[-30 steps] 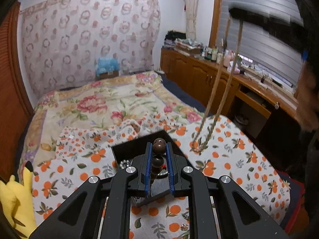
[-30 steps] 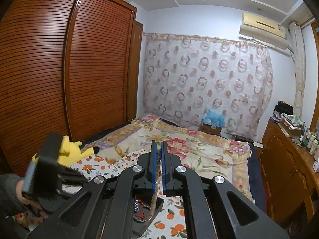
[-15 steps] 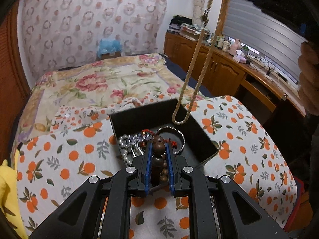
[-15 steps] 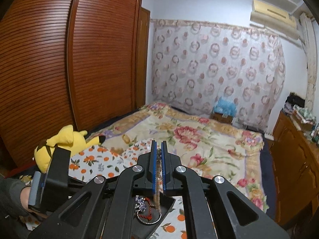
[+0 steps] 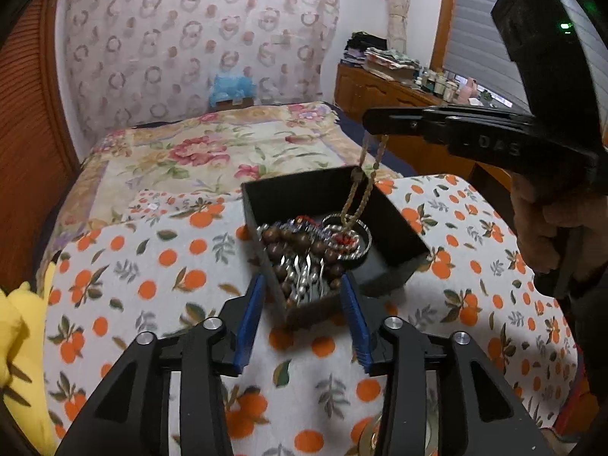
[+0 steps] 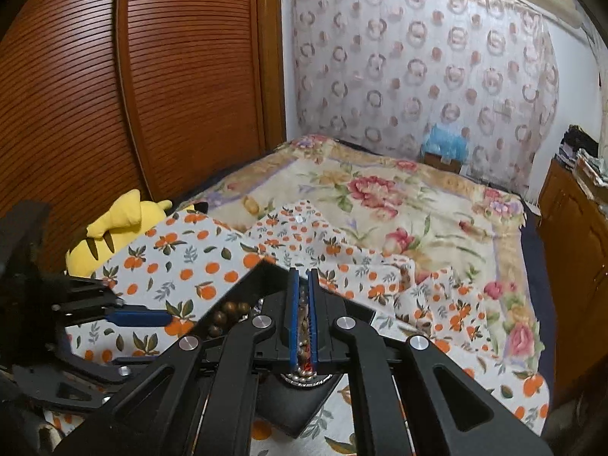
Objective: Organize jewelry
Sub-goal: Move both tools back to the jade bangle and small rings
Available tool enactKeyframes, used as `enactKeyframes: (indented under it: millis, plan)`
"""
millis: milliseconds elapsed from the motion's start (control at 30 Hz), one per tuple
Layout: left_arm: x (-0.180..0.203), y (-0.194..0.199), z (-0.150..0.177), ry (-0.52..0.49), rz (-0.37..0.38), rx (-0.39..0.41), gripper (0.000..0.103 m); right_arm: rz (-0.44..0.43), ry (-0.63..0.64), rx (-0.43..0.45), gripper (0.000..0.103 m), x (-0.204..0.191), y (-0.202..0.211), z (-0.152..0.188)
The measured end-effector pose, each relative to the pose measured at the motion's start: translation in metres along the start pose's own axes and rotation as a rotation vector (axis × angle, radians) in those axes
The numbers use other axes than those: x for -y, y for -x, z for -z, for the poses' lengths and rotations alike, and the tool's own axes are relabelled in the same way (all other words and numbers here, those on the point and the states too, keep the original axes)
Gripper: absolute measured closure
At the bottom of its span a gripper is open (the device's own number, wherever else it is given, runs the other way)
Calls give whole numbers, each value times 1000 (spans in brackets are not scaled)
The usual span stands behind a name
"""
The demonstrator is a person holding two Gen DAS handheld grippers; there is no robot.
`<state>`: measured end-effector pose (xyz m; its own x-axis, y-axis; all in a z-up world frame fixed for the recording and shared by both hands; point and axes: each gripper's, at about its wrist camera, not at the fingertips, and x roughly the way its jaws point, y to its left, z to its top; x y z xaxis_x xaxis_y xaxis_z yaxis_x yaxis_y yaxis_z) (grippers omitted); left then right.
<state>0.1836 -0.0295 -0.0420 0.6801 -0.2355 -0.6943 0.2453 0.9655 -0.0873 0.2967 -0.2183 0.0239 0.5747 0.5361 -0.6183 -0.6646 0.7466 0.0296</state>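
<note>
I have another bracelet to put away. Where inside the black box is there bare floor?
Bare floor in the black square box lies along its far wall and right corner. The near-left half is crowded: brown wooden beads, silver chains, silver bangle.

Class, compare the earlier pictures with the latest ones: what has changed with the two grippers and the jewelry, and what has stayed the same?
The left gripper has let go of the brown beads, now lying in the black box; its jaws are opening. The right gripper has come down, lowering the beige necklace into the box, still clamped on it. The box and orange-print cloth stayed put.
</note>
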Motion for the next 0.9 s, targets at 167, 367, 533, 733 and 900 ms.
enactKeyframes:
  millis: [167,367,533,733,900]
  plan:
    - [1,2,21,22,-4,-23,57,13,-14,-3,85,4,-2,8]
    - [8,5,43,21,-5,-44,49,21,-25,13,83,0,22,28]
    - [16,10,58,19,-7,-55,43,21,-13,-19,83,-15,39,65]
    - [30,12,73,-7,-3,-72,31,21,-31,-81,83,-30,52,120]
    - [47,10,81,-54,19,-103,29,22,-65,-103,73,-34,58,150]
